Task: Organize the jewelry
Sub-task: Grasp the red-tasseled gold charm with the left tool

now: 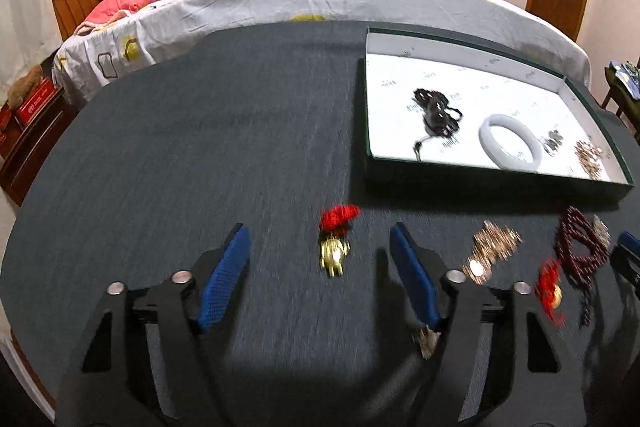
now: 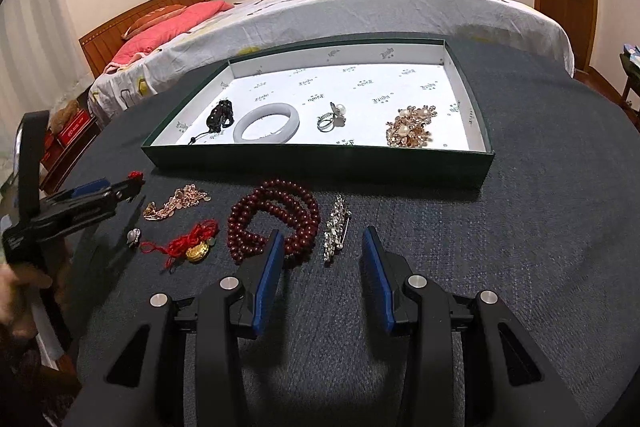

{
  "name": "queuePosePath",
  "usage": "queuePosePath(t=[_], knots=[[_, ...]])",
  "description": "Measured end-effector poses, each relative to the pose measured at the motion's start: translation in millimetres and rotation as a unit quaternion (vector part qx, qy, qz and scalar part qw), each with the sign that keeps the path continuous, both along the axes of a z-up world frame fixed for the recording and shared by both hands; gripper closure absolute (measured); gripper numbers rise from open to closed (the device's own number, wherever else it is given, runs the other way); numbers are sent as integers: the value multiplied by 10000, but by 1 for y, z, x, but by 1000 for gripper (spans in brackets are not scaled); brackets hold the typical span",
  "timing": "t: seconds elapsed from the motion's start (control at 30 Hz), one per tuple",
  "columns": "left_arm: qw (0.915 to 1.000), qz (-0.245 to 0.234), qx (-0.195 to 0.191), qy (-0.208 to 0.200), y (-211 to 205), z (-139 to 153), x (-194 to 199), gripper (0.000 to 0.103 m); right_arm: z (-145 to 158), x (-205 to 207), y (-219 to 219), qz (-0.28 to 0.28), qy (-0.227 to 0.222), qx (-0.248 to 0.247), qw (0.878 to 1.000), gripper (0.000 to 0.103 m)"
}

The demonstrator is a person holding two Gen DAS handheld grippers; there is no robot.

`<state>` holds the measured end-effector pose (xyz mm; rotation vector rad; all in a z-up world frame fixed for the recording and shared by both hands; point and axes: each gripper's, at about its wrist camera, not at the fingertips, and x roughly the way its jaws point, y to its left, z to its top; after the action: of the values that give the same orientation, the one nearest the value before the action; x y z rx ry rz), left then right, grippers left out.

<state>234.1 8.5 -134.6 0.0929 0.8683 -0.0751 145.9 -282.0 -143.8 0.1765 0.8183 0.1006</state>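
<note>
On the dark grey cloth-covered counter point(image 2: 520, 227), left tool point(image 1: 320, 263): blue-padded jaws apart, nothing pressed between the pads. Small gold charm on a red knotted cord point(image 1: 334, 247) lies on the cloth in the gap between the jaws; neither pad touches it. Frame blurred. A small silvery piece point(image 1: 427, 341) shows just under the right-hand finger base; contact cannot be told.

Right tool point(image 2: 322, 267): jaws partly apart, holding nothing, over bare cloth near the counter's front edge. Its left pad tip overlaps the dark red wooden bead strand point(image 2: 276, 215) in view; touching or not, cannot tell. Silver rhinestone brooch point(image 2: 336, 227) lies just ahead of the gap.

Loose pieces toward the counter's left side: rose-gold sequin chain point(image 2: 176, 203), second gold pendant on red cord point(image 2: 192, 247), small pearl earring point(image 2: 134, 237).

Shallow dark green box lid with white printed lining point(image 2: 320, 159) sits toward the far edge. Inside, left to right: black braided cord bracelet point(image 2: 222, 117), pale jade-like bangle point(image 2: 266, 125), silver pearl ring point(image 2: 332, 117), rose-gold pearl brooch point(image 2: 412, 127).
</note>
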Motion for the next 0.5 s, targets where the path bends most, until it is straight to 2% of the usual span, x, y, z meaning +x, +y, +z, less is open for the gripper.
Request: queuePosePath(t=[0.07,0.13,0.33,0.5], knots=[[10000,23,2,77,2,-5,7,46,-1,2,0,6,11,3,10000,62],[9998,59,-132,121,6,-7,9,48,-1,4,-2,1,16,17,10000,62],[9999,-32,-120,101,5,-6,12,59,-4,6,-2,5,55,29,10000,62],[9994,-322,-120,93,-4,-6,12,87,-4,6,-2,-1,55,-3,10000,62]])
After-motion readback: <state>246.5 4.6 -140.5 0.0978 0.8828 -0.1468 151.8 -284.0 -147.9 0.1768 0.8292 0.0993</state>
